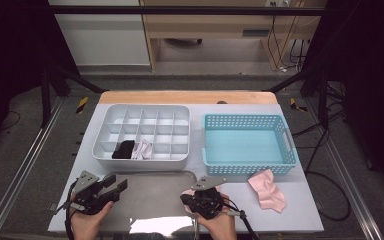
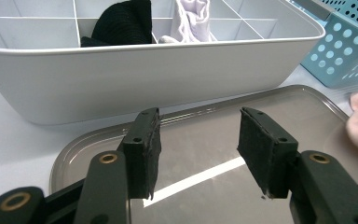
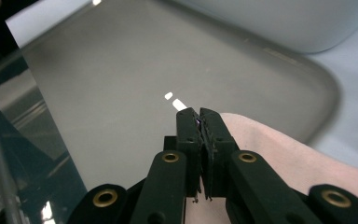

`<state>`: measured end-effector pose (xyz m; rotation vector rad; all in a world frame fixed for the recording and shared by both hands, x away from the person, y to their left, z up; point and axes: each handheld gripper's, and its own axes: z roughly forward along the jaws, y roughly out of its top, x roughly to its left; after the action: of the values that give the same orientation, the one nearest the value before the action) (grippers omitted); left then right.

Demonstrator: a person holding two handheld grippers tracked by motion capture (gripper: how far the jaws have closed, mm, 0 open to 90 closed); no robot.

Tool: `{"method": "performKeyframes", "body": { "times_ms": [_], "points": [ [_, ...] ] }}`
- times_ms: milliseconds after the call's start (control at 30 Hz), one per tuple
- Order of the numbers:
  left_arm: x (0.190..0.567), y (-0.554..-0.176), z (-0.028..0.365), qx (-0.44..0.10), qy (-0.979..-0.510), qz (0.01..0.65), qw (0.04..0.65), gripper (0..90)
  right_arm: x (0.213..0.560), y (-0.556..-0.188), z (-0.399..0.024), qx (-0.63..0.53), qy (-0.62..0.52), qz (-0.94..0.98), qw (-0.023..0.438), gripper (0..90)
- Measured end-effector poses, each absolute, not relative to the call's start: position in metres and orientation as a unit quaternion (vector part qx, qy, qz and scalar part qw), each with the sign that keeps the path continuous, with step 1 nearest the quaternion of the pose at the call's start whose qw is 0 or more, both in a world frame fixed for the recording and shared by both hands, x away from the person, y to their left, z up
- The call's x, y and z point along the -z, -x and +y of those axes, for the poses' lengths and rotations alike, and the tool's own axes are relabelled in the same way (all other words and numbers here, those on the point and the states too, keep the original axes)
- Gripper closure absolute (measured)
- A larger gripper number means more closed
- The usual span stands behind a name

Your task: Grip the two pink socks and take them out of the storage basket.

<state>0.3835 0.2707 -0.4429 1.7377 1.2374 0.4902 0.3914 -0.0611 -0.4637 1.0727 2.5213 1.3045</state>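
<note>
1. High view: left gripper [image 1: 116, 186] at the near-left corner of the metal tray [image 1: 155, 192], held in the person's left hand. Right gripper [image 1: 192, 200] at the tray's near-right part, in the right hand.
2. High view: a pink cloth [image 1: 267, 189] lies on the tabletop [image 1: 300, 212] to the right of the tray, just in front of the blue basket [image 1: 250, 145].
3. High view: white divided organizer [image 1: 142, 134] behind the tray; a black item [image 1: 124, 149] and a white item [image 1: 143, 149] sit in adjoining compartments of its near row.
4. Left gripper view adds detail: jaws stand well apart over the tray surface [image 2: 200, 140], nothing between them. The organizer's wall [image 2: 158, 79] is close ahead; the black item [image 2: 123, 23] and white item [image 2: 193, 21] show above its rim.
5. Right gripper view: jaws pressed together, clamped on the edge of a pink cloth [image 3: 279, 158] that trails back under the gripper [image 3: 199, 116]; the cloth lies on the tray [image 3: 121, 79] near its right rim.
6. In the high view this held cloth is barely visible beneath the right gripper.
</note>
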Motion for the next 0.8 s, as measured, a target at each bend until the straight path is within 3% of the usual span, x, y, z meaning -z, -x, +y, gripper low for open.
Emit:
{"method": "performKeyframes", "body": {
  "times_ms": [200,500,800],
  "points": [
    [0.443,-0.383,0.269,-0.194,-0.705,0.503,0.461,47.1,0.460,-0.392,-0.063,-0.443,-0.353,0.822,0.064,76.5],
    [0.435,-0.380,0.248,-0.181,-0.722,0.477,0.467,48.4,0.441,-0.400,-0.129,-0.446,-0.397,0.791,0.132,74.5],
    [0.431,-0.380,0.211,-0.162,-0.747,0.446,0.466,55.4,0.457,-0.398,-0.167,-0.426,-0.434,0.783,0.133,73.9]
  ]
}}
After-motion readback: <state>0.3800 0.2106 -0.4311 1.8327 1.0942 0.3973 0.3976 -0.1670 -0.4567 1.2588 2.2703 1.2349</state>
